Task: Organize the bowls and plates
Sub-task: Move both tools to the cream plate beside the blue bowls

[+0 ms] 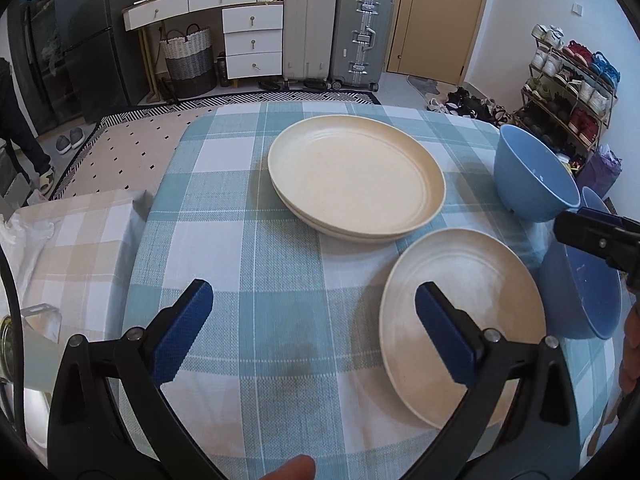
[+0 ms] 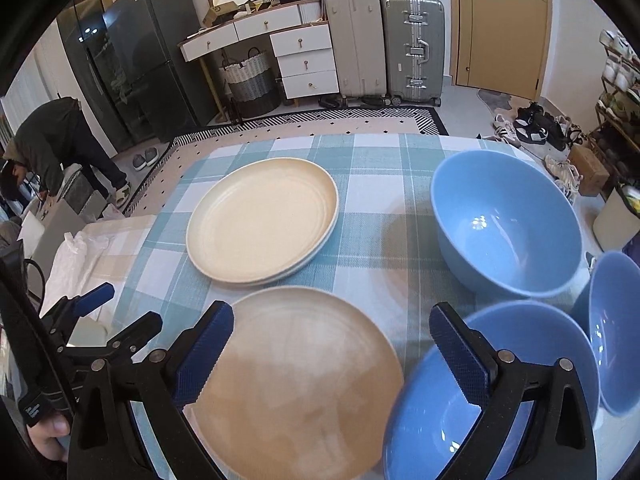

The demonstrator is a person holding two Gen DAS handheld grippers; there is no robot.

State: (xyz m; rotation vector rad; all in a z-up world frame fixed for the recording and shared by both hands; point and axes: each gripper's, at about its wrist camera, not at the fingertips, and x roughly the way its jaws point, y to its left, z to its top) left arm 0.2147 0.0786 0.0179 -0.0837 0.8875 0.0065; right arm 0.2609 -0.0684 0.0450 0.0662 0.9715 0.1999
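Note:
Two stacked cream plates sit mid-table on the checked cloth. A single cream plate lies nearer, to their right. Three blue bowls stand at the right: a far one, a near one and one at the table's right edge. My left gripper is open and empty above the cloth, its right finger over the single plate. My right gripper is open and empty above the single plate and the near bowl.
A beige checked surface with white plastic adjoins the table at the left. Beyond are a rug, white drawers, suitcases, a shoe rack and a person bending over at far left.

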